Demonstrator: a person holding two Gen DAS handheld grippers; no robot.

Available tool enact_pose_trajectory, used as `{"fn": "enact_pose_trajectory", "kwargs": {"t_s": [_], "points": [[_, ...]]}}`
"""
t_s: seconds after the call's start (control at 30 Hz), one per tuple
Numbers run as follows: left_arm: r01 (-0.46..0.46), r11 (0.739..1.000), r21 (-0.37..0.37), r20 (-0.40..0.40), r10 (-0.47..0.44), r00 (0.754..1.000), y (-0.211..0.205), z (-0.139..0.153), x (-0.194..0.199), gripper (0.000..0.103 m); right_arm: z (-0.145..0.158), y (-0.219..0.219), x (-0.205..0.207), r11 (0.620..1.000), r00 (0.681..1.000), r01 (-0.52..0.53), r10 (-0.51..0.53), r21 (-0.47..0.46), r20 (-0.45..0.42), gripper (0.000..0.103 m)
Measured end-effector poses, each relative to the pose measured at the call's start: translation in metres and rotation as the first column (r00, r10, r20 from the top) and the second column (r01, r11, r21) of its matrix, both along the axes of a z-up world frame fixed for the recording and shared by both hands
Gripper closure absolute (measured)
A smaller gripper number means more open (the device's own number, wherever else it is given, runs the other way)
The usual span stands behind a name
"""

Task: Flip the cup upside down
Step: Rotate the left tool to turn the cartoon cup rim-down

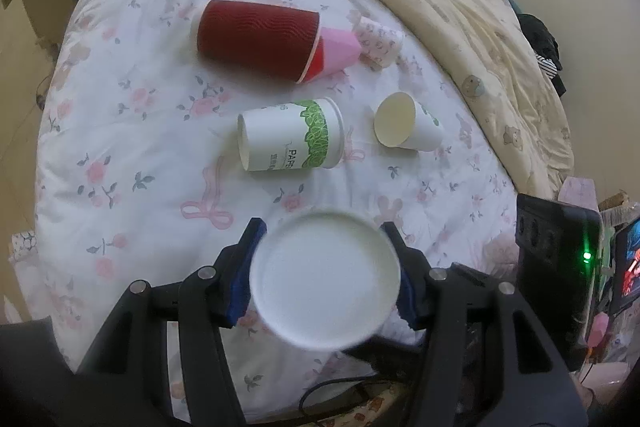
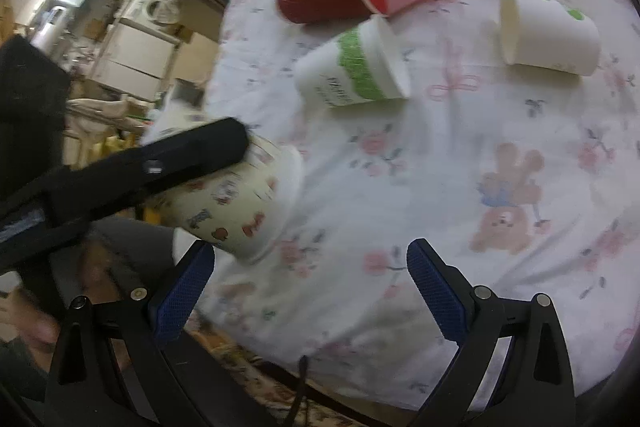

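My left gripper (image 1: 322, 239) is shut on a white paper cup (image 1: 325, 281) printed with small cartoon figures. The left wrist view shows a round white end of it facing the camera, between the blue pads. In the right wrist view the same cup (image 2: 236, 203) is tilted on its side just above the floral bedspread (image 2: 460, 163), with the left gripper's black finger (image 2: 192, 155) across it. My right gripper (image 2: 310, 267) is open and empty, low over the bed edge, to the right of the held cup.
Several other cups lie on their sides on the bed: a red ribbed cup (image 1: 258, 37) with a pink cup (image 1: 340, 51) in its mouth, a green-leaf cup (image 1: 292, 135), a small white cup (image 1: 406, 129), a floral cup (image 1: 378, 39). A beige duvet (image 1: 460, 7) is bunched at the right.
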State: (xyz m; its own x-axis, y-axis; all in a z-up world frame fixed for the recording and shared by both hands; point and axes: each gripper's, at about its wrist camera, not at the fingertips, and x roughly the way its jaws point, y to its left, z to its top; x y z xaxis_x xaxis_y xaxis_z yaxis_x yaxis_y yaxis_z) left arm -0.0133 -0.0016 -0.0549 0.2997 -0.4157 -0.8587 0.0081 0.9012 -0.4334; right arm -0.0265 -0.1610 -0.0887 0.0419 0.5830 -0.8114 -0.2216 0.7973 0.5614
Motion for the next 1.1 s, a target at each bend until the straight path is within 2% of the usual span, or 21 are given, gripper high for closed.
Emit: {"fn": "enact_pose_trajectory", "kwargs": {"t_s": [0.1, 0.2, 0.27, 0.33, 0.43, 0.5, 0.63, 0.77, 0.9, 0.97, 1.1], "points": [[0.001, 1.0, 0.001, -0.004, -0.001, 1.0, 0.0, 0.0, 0.0, 0.05, -0.003, -0.004, 0.001, 0.999, 1.0, 0.017, -0.017, -0.032, -0.004, 0.004], [0.007, 0.999, 0.039, -0.011, -0.006, 1.0, -0.002, -0.001, -0.001, 0.05, -0.002, -0.007, 0.0, 1.0, 1.0, 0.02, -0.021, -0.007, -0.017, 0.004], [0.004, 0.997, 0.078, -0.02, -0.003, 1.0, -0.002, -0.001, 0.001, 0.05, 0.004, -0.013, -0.001, 0.999, 0.999, 0.036, -0.036, -0.016, 0.008, 0.004], [0.004, 0.994, 0.108, -0.031, -0.001, 1.0, -0.003, -0.001, 0.003, 0.05, 0.014, -0.031, 0.0, 0.993, 0.993, 0.111, -0.109, -0.028, 0.054, 0.004], [0.003, 0.988, 0.156, -0.046, 0.004, 0.999, -0.005, -0.005, 0.007, 0.05, 0.032, -0.066, 0.002, 0.961, 0.955, 0.273, -0.268, -0.03, 0.126, 0.004], [0.0, 0.984, 0.178, -0.073, 0.013, 0.997, -0.009, -0.011, 0.011, 0.05, 0.043, -0.086, 0.001, 0.937, 0.926, 0.35, -0.348, 0.013, 0.145, 0.004], [-0.019, 0.98, 0.196, -0.124, 0.044, 0.991, -0.023, -0.029, 0.025, 0.05, 0.057, -0.113, -0.002, 0.891, 0.87, 0.453, -0.446, 0.012, 0.211, 0.003], [-0.044, 0.976, 0.212, -0.185, 0.085, 0.979, -0.038, -0.052, 0.042, 0.05, 0.057, -0.124, 0.004, 0.87, 0.852, 0.492, -0.489, 0.037, 0.187, 0.003], [-0.047, 0.968, 0.246, -0.215, 0.101, 0.971, -0.052, -0.068, 0.054, 0.05, 0.068, -0.135, 0.001, 0.853, 0.826, 0.519, -0.516, 0.054, 0.227, 0.003], [-0.047, 0.965, 0.258, -0.228, 0.108, 0.968, -0.055, -0.074, 0.058, 0.05, 0.072, -0.137, -0.001, 0.853, 0.821, 0.518, -0.516, 0.061, 0.245, 0.003], [-0.032, 0.954, 0.297, -0.237, 0.107, 0.966, -0.06, -0.084, 0.065, 0.049, 0.07, -0.138, -0.001, 0.855, 0.828, 0.513, -0.517, 0.079, 0.218, 0.003]]}}
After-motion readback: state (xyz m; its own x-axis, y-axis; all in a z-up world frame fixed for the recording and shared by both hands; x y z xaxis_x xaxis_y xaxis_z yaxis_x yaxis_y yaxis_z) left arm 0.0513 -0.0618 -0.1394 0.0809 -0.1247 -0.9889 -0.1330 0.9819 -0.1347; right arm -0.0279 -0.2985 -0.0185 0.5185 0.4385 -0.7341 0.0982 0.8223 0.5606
